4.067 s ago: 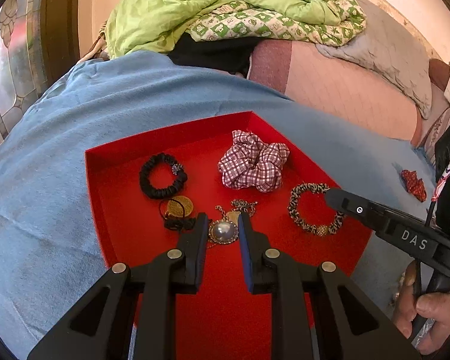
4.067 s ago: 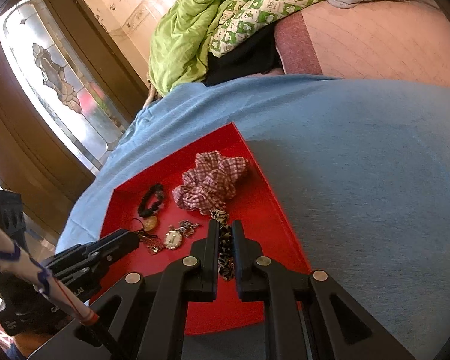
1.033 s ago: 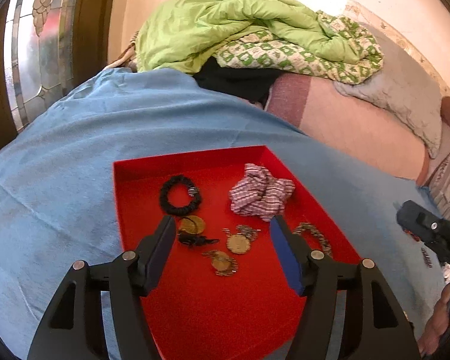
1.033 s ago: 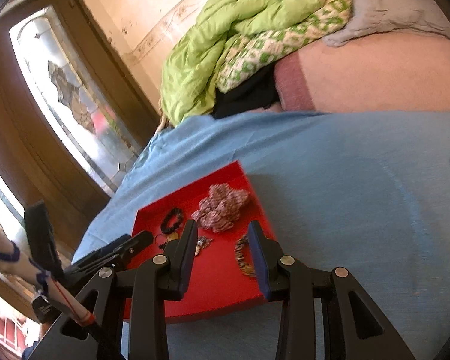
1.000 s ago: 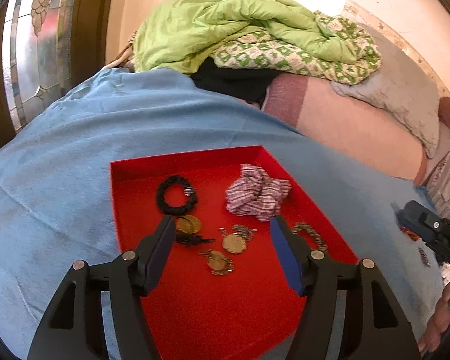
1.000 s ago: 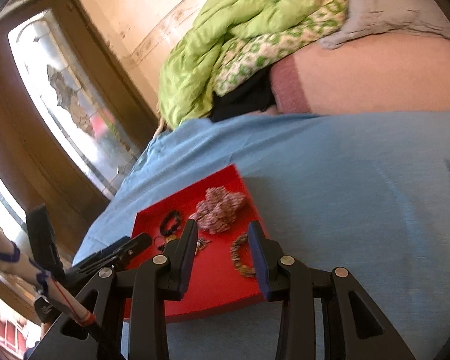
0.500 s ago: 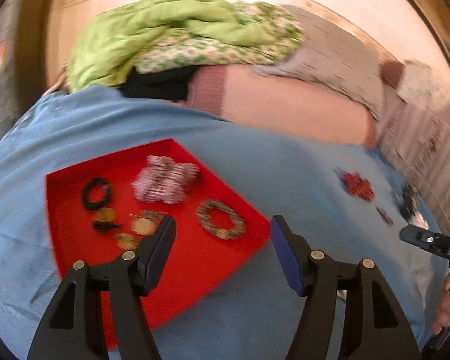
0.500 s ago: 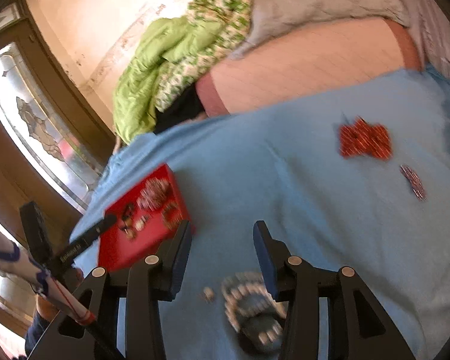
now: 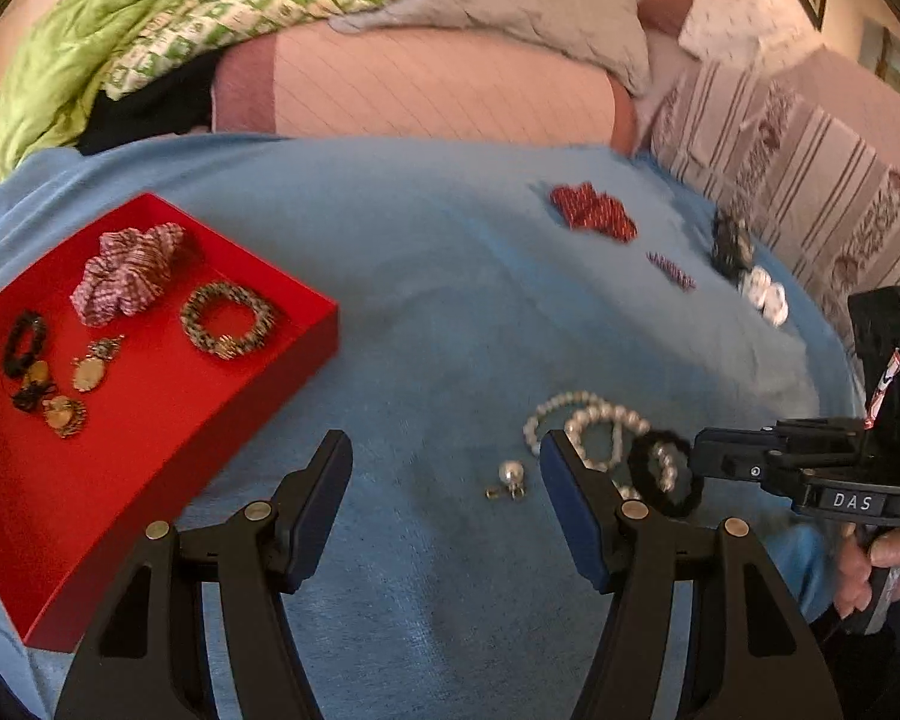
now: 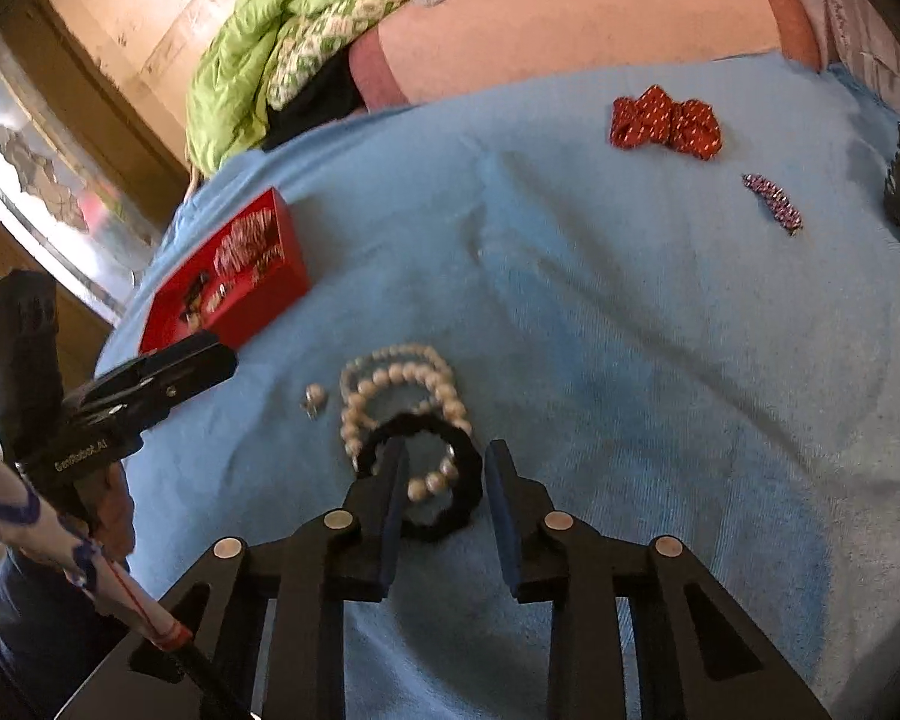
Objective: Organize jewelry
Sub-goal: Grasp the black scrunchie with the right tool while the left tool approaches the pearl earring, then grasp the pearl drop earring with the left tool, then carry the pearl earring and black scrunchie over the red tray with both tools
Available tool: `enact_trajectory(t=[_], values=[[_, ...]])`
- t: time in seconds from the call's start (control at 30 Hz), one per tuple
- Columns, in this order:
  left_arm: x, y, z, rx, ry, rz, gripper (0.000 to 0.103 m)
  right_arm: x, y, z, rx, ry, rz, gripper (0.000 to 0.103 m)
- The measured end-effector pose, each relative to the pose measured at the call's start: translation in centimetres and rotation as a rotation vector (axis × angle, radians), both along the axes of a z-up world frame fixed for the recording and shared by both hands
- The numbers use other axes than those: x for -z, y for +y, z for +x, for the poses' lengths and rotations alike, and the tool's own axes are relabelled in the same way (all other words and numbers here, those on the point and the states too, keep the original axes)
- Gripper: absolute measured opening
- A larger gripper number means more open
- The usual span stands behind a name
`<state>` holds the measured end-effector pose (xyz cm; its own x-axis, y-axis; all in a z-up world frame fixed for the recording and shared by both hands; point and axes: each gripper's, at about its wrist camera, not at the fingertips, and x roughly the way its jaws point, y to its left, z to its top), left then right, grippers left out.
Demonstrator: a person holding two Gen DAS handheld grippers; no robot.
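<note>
A red tray (image 9: 150,468) at the left holds a plaid scrunchie (image 9: 127,279), a beaded bracelet (image 9: 228,318), a black hair tie (image 9: 24,341) and several pendants. On the blue cloth lie a pearl necklace (image 10: 399,387), a black scrunchie (image 10: 426,483) and a small pearl earring (image 9: 508,478). My right gripper (image 10: 441,480) is open, its fingers on either side of the black scrunchie. My left gripper (image 9: 444,474) is open and empty above the cloth, the earring between its fingers. The tray also shows in the right wrist view (image 10: 276,294).
Farther right on the cloth lie a red bow (image 10: 666,120), a purple hair clip (image 10: 774,202), a dark ornament (image 9: 729,243) and white pieces (image 9: 765,294). Pillows and a green quilt (image 9: 150,18) pile up at the back.
Both grippers have swung right, away from the red tray, after letting go of a pendant and the beaded bracelet there. My right gripper has come down around the black scrunchie.
</note>
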<state>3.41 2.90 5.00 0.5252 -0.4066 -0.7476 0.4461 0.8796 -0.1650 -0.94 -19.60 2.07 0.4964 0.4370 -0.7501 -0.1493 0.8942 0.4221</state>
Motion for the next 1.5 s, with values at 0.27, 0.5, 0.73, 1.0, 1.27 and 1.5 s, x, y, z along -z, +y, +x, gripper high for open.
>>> enact_trajectory(t=[0.27,0.5,0.73,1.0,1.27,1.5], values=[[1.4,-1.7,0.4,0.052,0.034,0.028,0.064,-1.4,-1.2,-0.7,0.035,-0.084,-0.091,0.007],[2.7,-3.3,0.3,0.109,0.052,0.088,0.025,-3.5,-3.7,-0.7,0.116,-0.158,0.029,0.007],[3.5,-4.7,0.2,0.108,0.004,0.154,0.025,-4.0,-2.4,-0.5,0.084,-0.169,0.043,0.007],[2.4,-5.1,-0.4,0.098,-0.078,0.181,0.011,-4.6,-1.5,-0.5,0.073,-0.198,0.045,0.007],[-2.8,-1.2,-0.8,-0.012,-0.210,0.027,0.011,-6.6,-1.1,-0.7,0.104,-0.300,0.000,0.007],[-5.6,1.5,-0.7,-0.094,-0.283,-0.025,0.011,-7.4,0.3,-0.5,0.090,-0.340,-0.031,0.007]])
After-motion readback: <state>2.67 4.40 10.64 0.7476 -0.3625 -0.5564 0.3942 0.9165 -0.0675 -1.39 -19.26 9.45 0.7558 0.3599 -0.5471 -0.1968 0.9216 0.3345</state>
